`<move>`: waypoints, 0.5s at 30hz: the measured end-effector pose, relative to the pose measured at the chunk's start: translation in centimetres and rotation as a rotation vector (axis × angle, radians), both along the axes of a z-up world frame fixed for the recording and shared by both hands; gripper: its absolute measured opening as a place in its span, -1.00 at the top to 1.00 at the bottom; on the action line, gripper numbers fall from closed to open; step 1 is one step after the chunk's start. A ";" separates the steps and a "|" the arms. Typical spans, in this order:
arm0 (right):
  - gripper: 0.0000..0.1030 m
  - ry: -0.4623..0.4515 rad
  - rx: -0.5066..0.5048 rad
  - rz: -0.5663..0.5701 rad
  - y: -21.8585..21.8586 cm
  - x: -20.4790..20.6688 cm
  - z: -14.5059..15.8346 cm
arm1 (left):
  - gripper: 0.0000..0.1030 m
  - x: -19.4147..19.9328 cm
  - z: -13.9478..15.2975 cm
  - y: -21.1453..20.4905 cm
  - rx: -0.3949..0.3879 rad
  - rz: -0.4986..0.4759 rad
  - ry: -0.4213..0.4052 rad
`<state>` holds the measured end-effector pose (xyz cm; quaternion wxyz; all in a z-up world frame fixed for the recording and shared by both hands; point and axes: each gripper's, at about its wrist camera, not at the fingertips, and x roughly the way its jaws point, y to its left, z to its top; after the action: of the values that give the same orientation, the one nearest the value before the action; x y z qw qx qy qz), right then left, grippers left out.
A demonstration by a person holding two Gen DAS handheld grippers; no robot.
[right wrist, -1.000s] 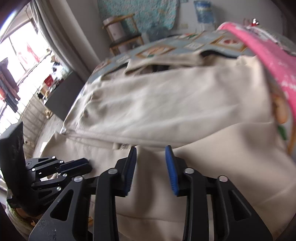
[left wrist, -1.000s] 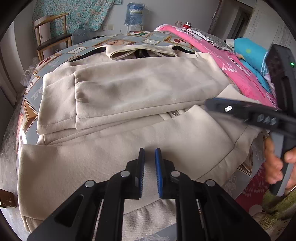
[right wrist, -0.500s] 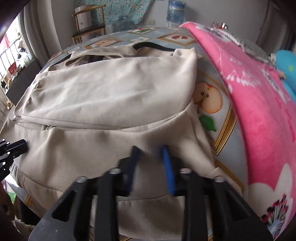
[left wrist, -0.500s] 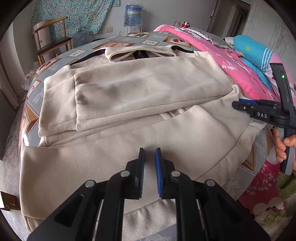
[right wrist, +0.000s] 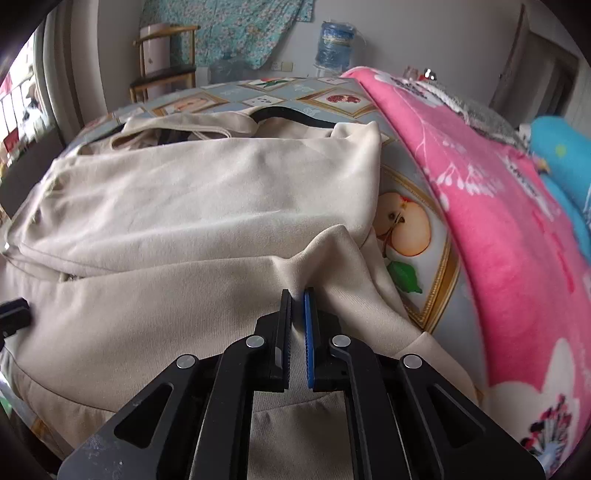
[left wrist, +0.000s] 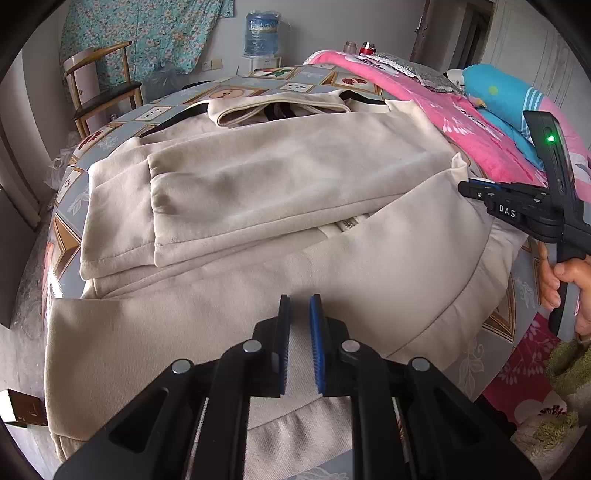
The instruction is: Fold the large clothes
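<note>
A large cream zip-up sweatshirt point(left wrist: 277, 177) lies flat on the bed with its sleeves folded across the chest; the right wrist view also shows the sweatshirt point(right wrist: 184, 206). My left gripper point(left wrist: 300, 299) sits at the near ribbed hem, jaws nearly together with hem fabric between the pads. My right gripper point(right wrist: 297, 293) is shut on a raised pinch of cloth at the garment's right edge, and the fabric puckers up from its pads. From the left wrist view the right gripper point(left wrist: 465, 188) shows at that same edge, held by a hand point(left wrist: 565, 284).
The bed sheet point(right wrist: 406, 229) has fruit-picture tiles. A pink blanket point(right wrist: 498, 221) and a blue pillow point(left wrist: 506, 92) lie along the right side. A wooden chair point(left wrist: 103, 92) and a water bottle point(left wrist: 262, 33) stand beyond the bed.
The right gripper swung from the garment's middle to its right edge, and its jaws went from apart to shut on a fold of cloth. The left gripper kept still.
</note>
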<state>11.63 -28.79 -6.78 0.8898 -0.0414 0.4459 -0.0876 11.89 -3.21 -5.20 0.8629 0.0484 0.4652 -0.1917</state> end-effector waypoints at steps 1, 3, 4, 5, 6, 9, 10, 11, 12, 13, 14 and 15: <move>0.77 0.003 -0.004 -0.005 0.1 -0.1 0.3 | 0.78 0.0 0.0 0.1 -0.003 0.000 0.000; 0.48 -0.006 0.028 -0.043 -0.5 -0.5 1.2 | 0.78 0.0 -0.1 0.1 -0.008 -0.003 0.000; 0.38 -0.018 0.049 -0.039 -1.0 -0.9 1.9 | 0.78 0.0 -0.1 0.1 -0.007 -0.006 0.001; 0.35 -0.044 0.070 -0.058 -1.5 -1.5 2.8 | 0.78 0.1 0.0 0.2 -0.006 -0.009 0.003; 0.30 -0.066 0.089 -0.064 -1.8 -2.1 3.6 | 0.78 0.1 0.0 0.1 -0.005 -0.010 0.004; 0.22 -0.115 0.169 -0.037 -1.9 -3.4 5.4 | 0.78 0.0 0.0 0.0 -0.001 -0.010 0.005; 0.21 -0.123 0.212 -0.006 -1.6 -3.7 5.8 | 0.78 0.0 0.0 0.0 -0.001 -0.010 0.005; 0.21 -0.125 0.269 0.042 -0.9 -4.0 6.0 | 0.78 0.0 0.0 0.0 -0.002 -0.007 0.005; 0.21 -0.119 0.308 0.083 -0.2 -4.0 6.1 | 0.78 0.0 0.0 0.0 -0.002 -0.005 0.005; 0.21 -0.106 0.352 0.136 0.8 -4.1 6.0 | 0.78 0.0 0.0 0.1 -0.004 -0.003 0.006; 0.21 -0.093 0.382 0.179 1.7 -4.0 5.9 | 0.78 0.0 0.0 0.1 -0.005 0.000 0.007; 0.22 -0.072 0.413 0.230 3.0 -3.9 5.4 | 0.78 0.0 0.0 0.1 -0.005 0.003 0.007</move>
<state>7.74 -25.83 -1.36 0.8989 0.0943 0.4146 0.1060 11.88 -3.13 -5.24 0.8615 0.0448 0.4679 -0.1920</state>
